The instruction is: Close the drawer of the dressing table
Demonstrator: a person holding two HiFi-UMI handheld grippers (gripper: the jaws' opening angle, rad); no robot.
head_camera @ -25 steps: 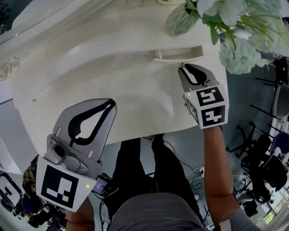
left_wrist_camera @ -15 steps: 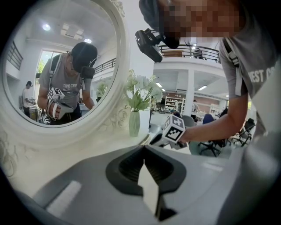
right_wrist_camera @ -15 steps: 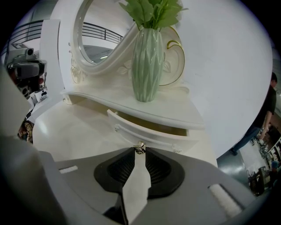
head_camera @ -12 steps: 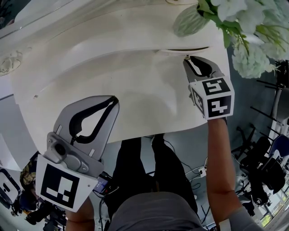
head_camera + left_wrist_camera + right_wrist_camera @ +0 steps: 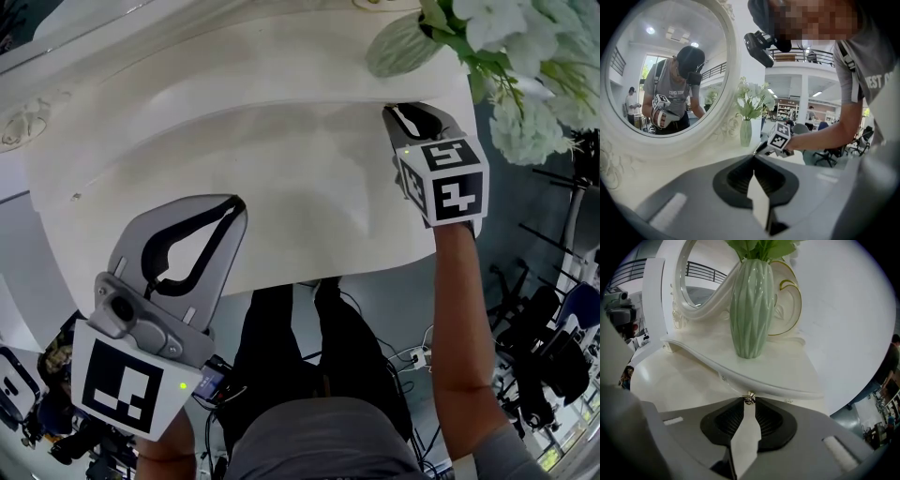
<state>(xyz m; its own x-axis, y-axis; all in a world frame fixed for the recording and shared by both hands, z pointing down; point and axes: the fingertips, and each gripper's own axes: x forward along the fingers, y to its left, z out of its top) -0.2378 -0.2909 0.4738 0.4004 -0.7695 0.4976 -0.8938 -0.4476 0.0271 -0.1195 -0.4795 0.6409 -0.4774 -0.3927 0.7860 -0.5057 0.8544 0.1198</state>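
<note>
Drawer (image 5: pixel 717 383) sits pushed in under the table top (image 5: pixel 787 371), below the green vase (image 5: pixel 751 310). My right gripper (image 5: pixel 749 403) pinches its little knob (image 5: pixel 750 398). My left gripper (image 5: pixel 232 208) is closed and holds nothing

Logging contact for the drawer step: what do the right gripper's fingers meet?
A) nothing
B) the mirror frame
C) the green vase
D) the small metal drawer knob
D: in the right gripper view, the right gripper has its fingers closed on the knob, while the vase stands farther back.
</note>
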